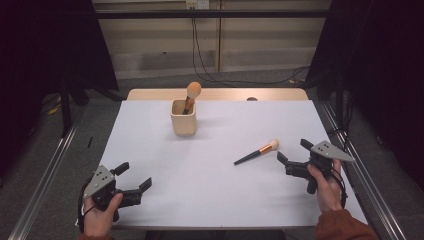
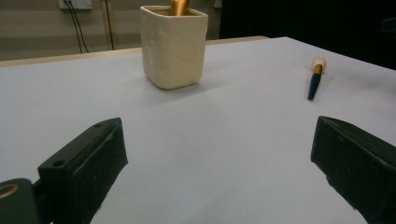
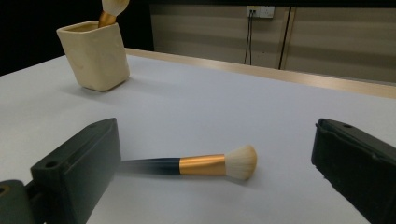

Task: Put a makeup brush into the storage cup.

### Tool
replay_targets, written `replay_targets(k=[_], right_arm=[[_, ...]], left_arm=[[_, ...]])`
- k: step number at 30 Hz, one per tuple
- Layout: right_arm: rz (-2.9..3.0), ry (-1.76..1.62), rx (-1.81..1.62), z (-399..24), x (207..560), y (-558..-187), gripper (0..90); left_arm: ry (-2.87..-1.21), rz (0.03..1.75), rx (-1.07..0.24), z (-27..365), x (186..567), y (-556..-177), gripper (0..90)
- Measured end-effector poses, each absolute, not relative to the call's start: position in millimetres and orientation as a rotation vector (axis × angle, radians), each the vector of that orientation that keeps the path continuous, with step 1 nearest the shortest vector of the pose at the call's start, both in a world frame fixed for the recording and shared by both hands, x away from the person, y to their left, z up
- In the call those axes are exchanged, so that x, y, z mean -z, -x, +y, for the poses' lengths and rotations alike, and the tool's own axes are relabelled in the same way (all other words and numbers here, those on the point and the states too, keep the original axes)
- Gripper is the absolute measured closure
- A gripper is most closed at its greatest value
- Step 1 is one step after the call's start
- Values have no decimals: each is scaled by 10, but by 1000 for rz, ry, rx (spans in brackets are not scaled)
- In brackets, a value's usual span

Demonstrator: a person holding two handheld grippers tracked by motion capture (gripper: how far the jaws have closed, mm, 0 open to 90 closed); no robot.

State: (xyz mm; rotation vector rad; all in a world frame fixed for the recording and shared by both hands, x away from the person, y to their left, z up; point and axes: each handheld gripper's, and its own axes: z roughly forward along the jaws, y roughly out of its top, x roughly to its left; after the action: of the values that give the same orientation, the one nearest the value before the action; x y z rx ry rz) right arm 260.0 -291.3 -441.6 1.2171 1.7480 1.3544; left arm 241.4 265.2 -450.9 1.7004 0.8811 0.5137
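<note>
L gripper: near-left corner of white table, jaws wide apart, nothing between, resting low over surface. Cream holder: upright, far-centre, well apart from both grippers; one brush standing in it, head up. Loose brush: flat on table, R of centre, dark handle, gold ferrule, pale head pointing far-right. R gripper: just beside brush head, jaws spread, not touching it.
</note>
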Motion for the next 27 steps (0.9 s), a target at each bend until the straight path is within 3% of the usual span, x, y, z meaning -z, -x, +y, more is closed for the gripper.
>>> replay_targets(k=[27], right_arm=[[1874, -1203, -1279, -2736, 4231, -3260, 19]], left_arm=[[-1697, 903, -512, 2675, 4521, -2413, 31]])
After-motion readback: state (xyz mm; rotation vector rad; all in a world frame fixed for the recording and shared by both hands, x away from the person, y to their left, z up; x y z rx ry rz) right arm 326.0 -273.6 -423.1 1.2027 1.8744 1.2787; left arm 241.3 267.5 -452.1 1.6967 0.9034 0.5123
